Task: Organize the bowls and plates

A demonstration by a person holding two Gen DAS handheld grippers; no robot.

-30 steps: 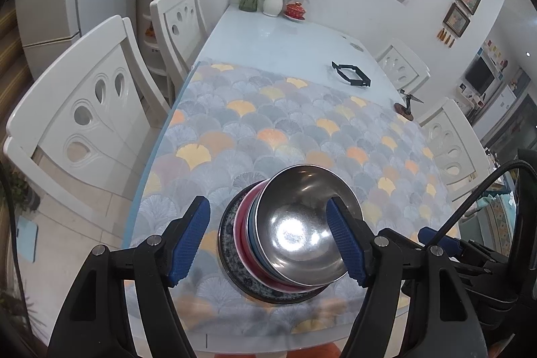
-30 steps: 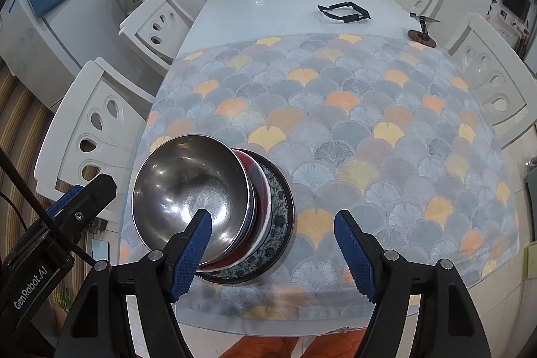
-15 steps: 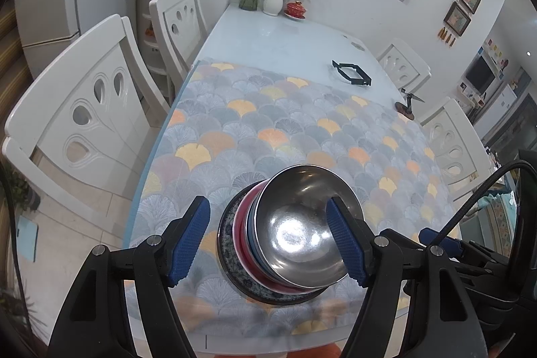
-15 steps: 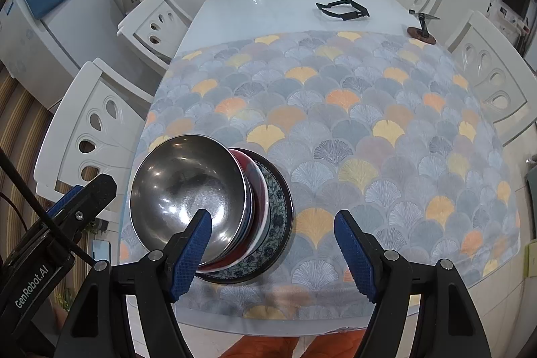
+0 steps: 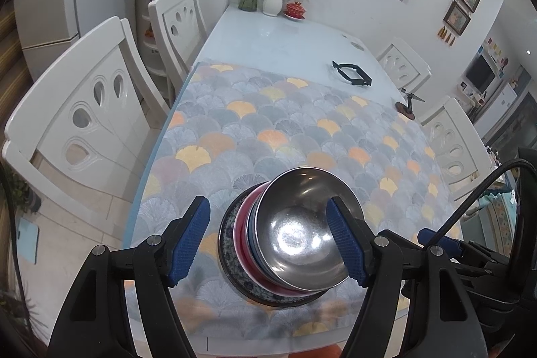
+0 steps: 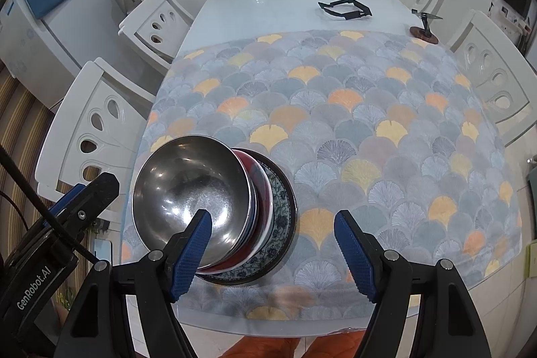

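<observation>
Stack position: near left part of the patterned mat (image 6: 369,123), steel bowl (image 5: 302,230) uppermost, nested in a red bowl (image 5: 243,223) on a patterned plate (image 6: 282,207). Left gripper (image 5: 268,240) and right gripper (image 6: 272,252) hang above, released, holding nothing. Steel is likely light, rigid and slippery; the ceramics are fragile. Grip the bowl rim.

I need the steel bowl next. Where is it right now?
The steel bowl tops the stack on the patterned plate, near the table's front-left edge in the right wrist view, beside the closest white chair.
</observation>
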